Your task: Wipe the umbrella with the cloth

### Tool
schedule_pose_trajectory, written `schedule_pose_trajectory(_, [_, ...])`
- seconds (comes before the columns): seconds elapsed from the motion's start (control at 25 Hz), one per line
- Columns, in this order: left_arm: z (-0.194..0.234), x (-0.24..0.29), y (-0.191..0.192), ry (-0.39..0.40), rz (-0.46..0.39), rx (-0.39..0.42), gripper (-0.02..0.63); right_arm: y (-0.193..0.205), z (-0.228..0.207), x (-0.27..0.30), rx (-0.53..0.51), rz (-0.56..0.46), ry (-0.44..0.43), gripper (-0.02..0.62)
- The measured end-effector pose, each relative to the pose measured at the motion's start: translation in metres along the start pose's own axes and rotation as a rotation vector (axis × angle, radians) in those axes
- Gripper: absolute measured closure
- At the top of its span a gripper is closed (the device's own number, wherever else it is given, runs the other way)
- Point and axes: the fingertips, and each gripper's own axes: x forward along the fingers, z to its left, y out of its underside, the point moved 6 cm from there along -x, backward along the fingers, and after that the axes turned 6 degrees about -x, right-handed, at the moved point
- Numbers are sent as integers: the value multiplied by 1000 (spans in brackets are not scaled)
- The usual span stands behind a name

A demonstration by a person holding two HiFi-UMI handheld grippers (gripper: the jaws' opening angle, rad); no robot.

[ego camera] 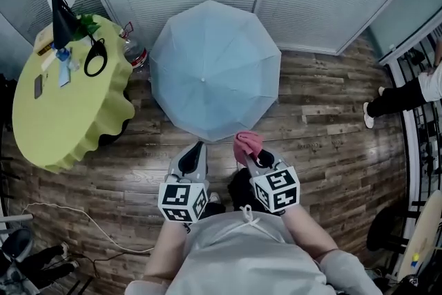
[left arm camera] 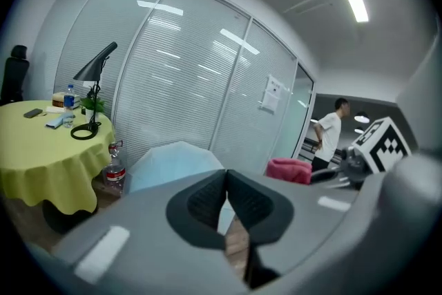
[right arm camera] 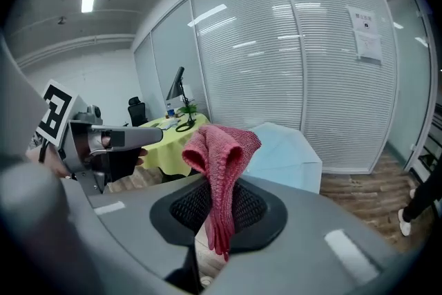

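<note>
At the left of the head view we see a round table (ego camera: 52,114) under a yellow-green cover. A black lamp (ego camera: 61,16) stands at its upper edge. A bottle (ego camera: 136,53) stands on the floor (ego camera: 331,148) between the table and the umbrella (ego camera: 214,69).

The umbrella is pale blue and open. It rests canopy-up on the wood floor in the upper centre of the frame, in front of the blinds.

Just below its lower rim, at lower centre, we find the left gripper (ego camera: 197,147). Its own view shows the jaws pressed together with nothing between them.

To its right sits the right gripper (ego camera: 251,157). Its jaws are clamped on the pink cloth (ego camera: 246,142), which bunches above them and hangs down between the pads. The cloth lies just beside the umbrella's rim in the frame.

At the right edge a person (ego camera: 404,94) stands well apart.
</note>
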Motion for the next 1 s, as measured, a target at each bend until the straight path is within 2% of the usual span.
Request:
schedule_pose_trajectory(0.2, [17, 65, -23, -75, -14, -11, 598, -33, -55, 60, -33, -11, -69, 540])
schedule_pose_trajectory(0.44, [16, 159, -68, -184, -39, -39, 598, -91, -145, 123, -98, -7, -175, 540])
schedule_pose_trajectory(0.68, [28, 236, -78, -277, -30, -125, 598, -118, -217, 189, -189, 63, -249, 540])
schedule_pose_trajectory(0.8, [36, 258, -74, -298, -4, -145, 598, -118, -237, 222, -193, 114, -264, 540])
schedule_pose_trajectory(1.0, [91, 292, -56, -325, 48, -217, 598, -113, -233, 298, -196, 204, -287, 540])
